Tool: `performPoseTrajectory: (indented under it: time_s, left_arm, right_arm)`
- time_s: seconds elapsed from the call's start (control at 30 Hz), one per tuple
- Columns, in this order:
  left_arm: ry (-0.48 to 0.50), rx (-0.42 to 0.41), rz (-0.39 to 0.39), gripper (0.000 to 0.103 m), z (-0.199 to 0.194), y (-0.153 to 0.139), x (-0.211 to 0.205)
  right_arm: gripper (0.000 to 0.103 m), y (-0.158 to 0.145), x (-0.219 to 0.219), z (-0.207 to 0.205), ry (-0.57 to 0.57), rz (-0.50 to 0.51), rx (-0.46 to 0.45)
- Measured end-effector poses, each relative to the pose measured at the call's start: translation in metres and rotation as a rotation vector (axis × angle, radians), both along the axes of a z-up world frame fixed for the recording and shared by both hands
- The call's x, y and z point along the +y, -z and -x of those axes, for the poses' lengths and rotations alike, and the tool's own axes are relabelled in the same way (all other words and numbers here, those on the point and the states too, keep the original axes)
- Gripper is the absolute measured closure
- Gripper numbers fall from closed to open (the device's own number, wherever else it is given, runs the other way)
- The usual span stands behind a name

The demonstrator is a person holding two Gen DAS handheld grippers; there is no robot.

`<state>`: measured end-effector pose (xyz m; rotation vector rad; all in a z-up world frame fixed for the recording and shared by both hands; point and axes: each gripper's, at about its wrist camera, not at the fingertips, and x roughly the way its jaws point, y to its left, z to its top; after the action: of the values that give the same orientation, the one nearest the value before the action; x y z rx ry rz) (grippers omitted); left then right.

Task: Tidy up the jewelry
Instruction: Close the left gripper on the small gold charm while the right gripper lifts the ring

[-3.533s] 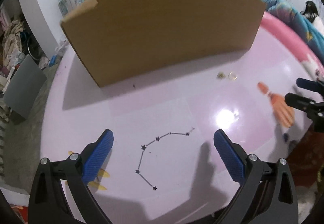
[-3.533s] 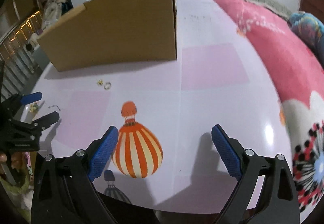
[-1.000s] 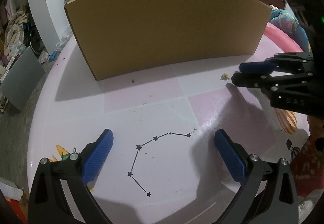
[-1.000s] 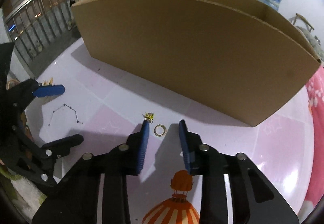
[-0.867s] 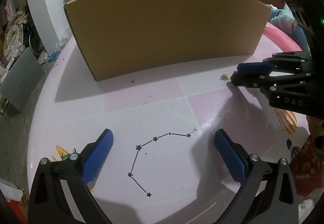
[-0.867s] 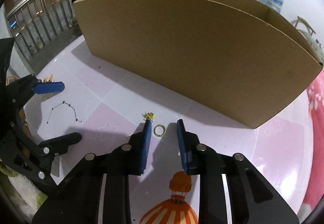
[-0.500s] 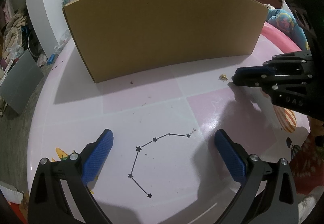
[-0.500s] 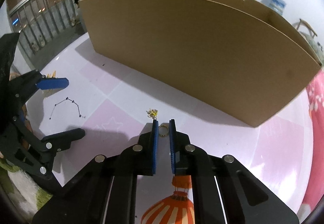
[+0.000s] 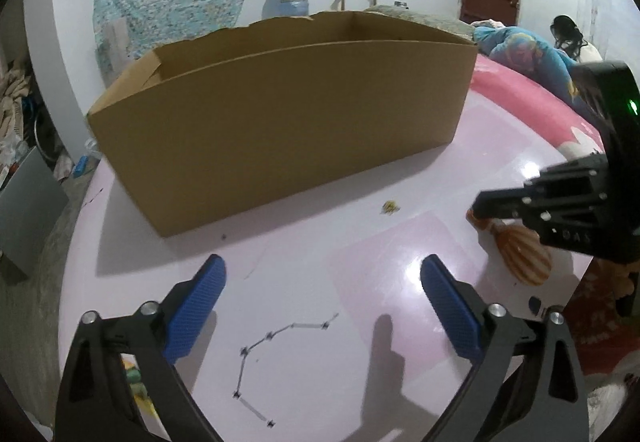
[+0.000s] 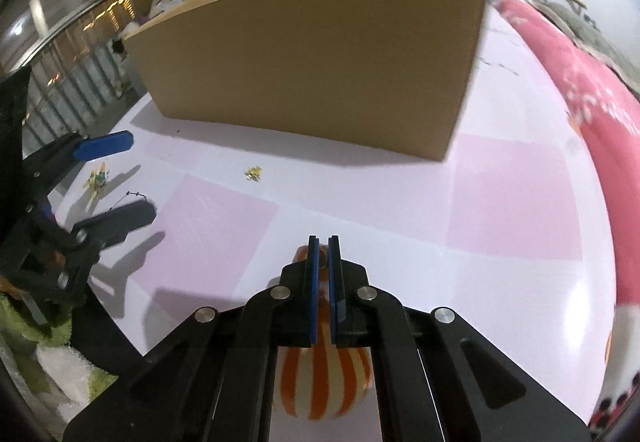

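Note:
A small gold trinket (image 9: 390, 207) lies on the pink table in front of an open cardboard box (image 9: 280, 130); it also shows in the right wrist view (image 10: 253, 173), with the box (image 10: 320, 70) behind it. My right gripper (image 10: 324, 242) is shut on a gold ring, seen as a sliver between the blue pads, and is held above the table. It shows in the left wrist view (image 9: 476, 207) at the right. My left gripper (image 9: 320, 282) is open and empty above the table, and shows in the right wrist view (image 10: 120, 178) at the left.
A printed constellation line (image 9: 272, 354) and an orange striped balloon print (image 10: 320, 382) mark the table top (image 9: 360, 274). A pink blanket (image 10: 580, 90) lies along the right. Clutter and floor lie beyond the table's left edge.
My right gripper closed on the gold ring and lifted it back from the table, away from the trinket. My left gripper rose and tilted, still open.

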<state>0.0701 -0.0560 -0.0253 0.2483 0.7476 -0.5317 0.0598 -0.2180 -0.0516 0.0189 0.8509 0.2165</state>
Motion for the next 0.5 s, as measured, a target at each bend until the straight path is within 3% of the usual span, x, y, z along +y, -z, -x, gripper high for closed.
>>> performPoseTrajectory:
  time_s: [0.2, 0.33, 0.5]
  left_arm:
    - [0.046, 0.034, 0.011, 0.032, -0.012, 0.001, -0.015]
    - [0.072, 0.072, 0.007, 0.046, -0.023, 0.002, -0.03]
    - [0.099, 0.106, -0.014, 0.064, -0.032, 0.007, -0.049]
  right_arm:
    - [0.094, -0.001, -0.017, 0.015, 0.05, -0.072, -0.032]
    - [0.081, -0.003, -0.03, 0.025, 0.067, -0.126, -0.065]
    - [0.081, -0.001, -0.03, 0.024, 0.068, -0.153, -0.072]
